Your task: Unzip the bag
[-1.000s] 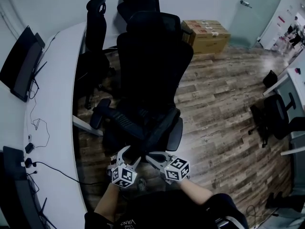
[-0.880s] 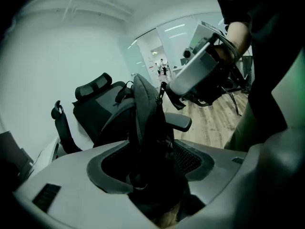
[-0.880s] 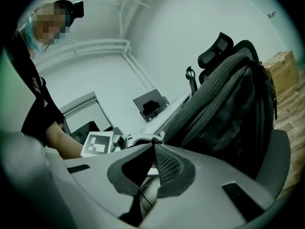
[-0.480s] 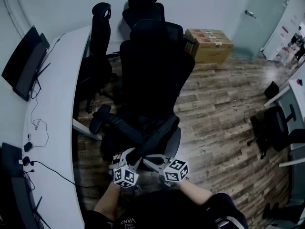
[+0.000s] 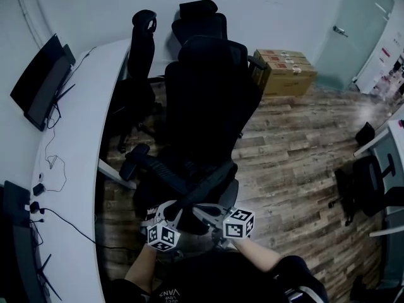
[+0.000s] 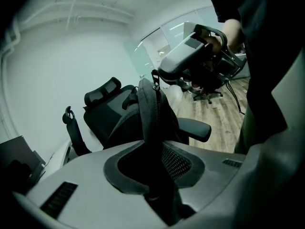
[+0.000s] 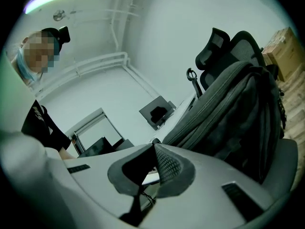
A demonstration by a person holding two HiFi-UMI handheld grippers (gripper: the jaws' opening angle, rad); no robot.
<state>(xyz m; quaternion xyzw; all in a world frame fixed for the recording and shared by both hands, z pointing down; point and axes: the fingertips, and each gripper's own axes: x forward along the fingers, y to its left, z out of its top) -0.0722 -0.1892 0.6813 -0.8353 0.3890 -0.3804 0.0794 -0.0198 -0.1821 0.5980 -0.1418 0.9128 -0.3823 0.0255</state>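
Note:
A dark grey bag (image 6: 150, 109) stands upright on the seat of a black office chair (image 5: 208, 100); its side fills the right gripper view (image 7: 233, 113). My left gripper (image 6: 152, 144) has the bag's upright edge between its jaws, which are closing on the fabric. In the head view it sits low at the left (image 5: 169, 212). My right gripper (image 7: 154, 145) is shut. The left gripper view shows its tips (image 6: 160, 73) at the bag's top, on the small zipper pull (image 6: 155, 83). In the head view the right gripper (image 5: 197, 210) is close beside the left one.
More black chairs (image 5: 142, 55) stand behind. A curved white desk (image 5: 69, 137) with monitors (image 5: 41, 81) and cables runs along the left. Cardboard boxes (image 5: 287, 71) sit by the far wall. Wooden floor (image 5: 297, 156) spreads to the right.
The left gripper's jaws have narrowed from wide open onto the bag. Both grippers stay at the chair's front, the right one still shut.

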